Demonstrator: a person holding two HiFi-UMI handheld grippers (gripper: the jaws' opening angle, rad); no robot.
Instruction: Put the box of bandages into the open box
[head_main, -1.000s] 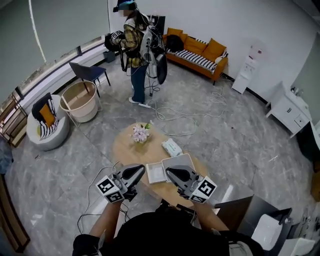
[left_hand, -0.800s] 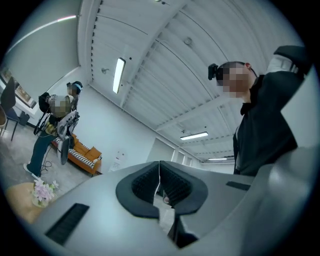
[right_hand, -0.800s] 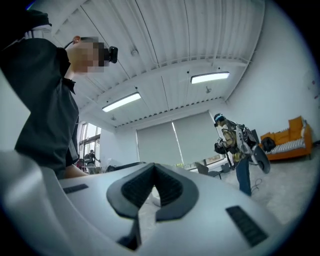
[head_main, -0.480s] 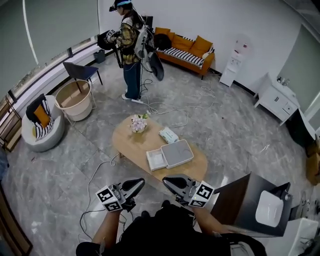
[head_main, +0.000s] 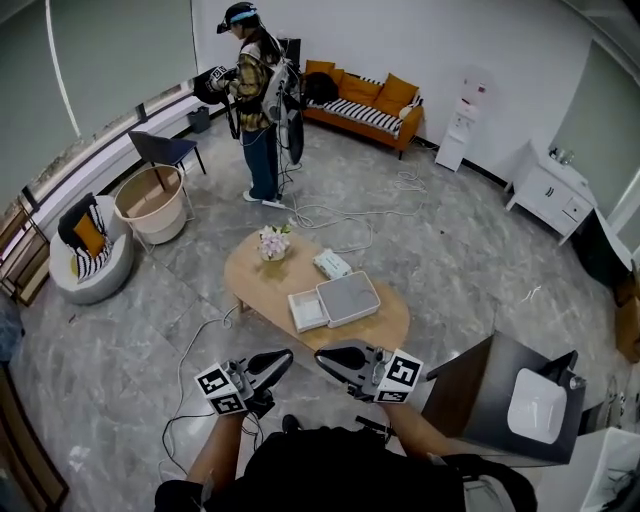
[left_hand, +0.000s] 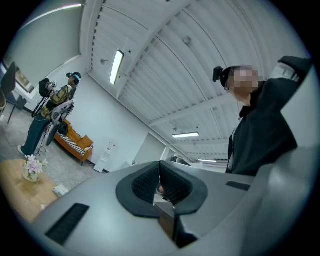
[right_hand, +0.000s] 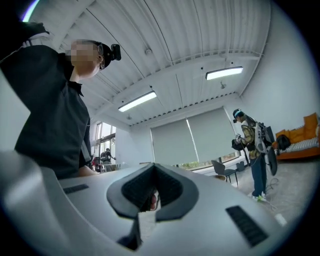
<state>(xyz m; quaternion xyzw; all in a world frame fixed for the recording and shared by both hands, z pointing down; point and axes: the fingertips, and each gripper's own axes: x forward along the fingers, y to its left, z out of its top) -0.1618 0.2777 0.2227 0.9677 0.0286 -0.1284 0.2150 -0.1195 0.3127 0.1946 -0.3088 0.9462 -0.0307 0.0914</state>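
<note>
**Inspector A:** What is recorded for the left gripper (head_main: 283, 356)?

**Inspector B:** It is held level in front of the person's body, over the grey floor (head_main: 120, 340), short of the near edge of the table (head_main: 262, 290). Its pads (left_hand: 145, 182) are seen pressed together in the left gripper view. Nothing is gripped and nothing is touched.

**Inspector A:** And the right gripper (head_main: 322, 355)?

**Inspector B:** It is carried just beside the left one, the two tips pointed towards each other with a small gap between them. Its pads (right_hand: 170, 187) are likewise seen closed against each other, with no object between them. No contact with the table is noted.

**Inspector A:** How is the table laid out, left to right?

**Inspector B:** A small vase of flowers (head_main: 273, 242) is found at the far left end. The open box (head_main: 308, 311) is set near the middle as a white tray, and its grey lid (head_main: 348, 298) is laid flat against its right side. The box of bandages (head_main: 333, 264) is lying on the tabletop just beyond the lid's far edge, outside the open box and well apart from both grippers.

**Inspector A:** Anything else observed?

**Inspector B:** A second person (head_main: 258, 100) is seen standing beyond the table, near an orange sofa (head_main: 365, 95).
</note>
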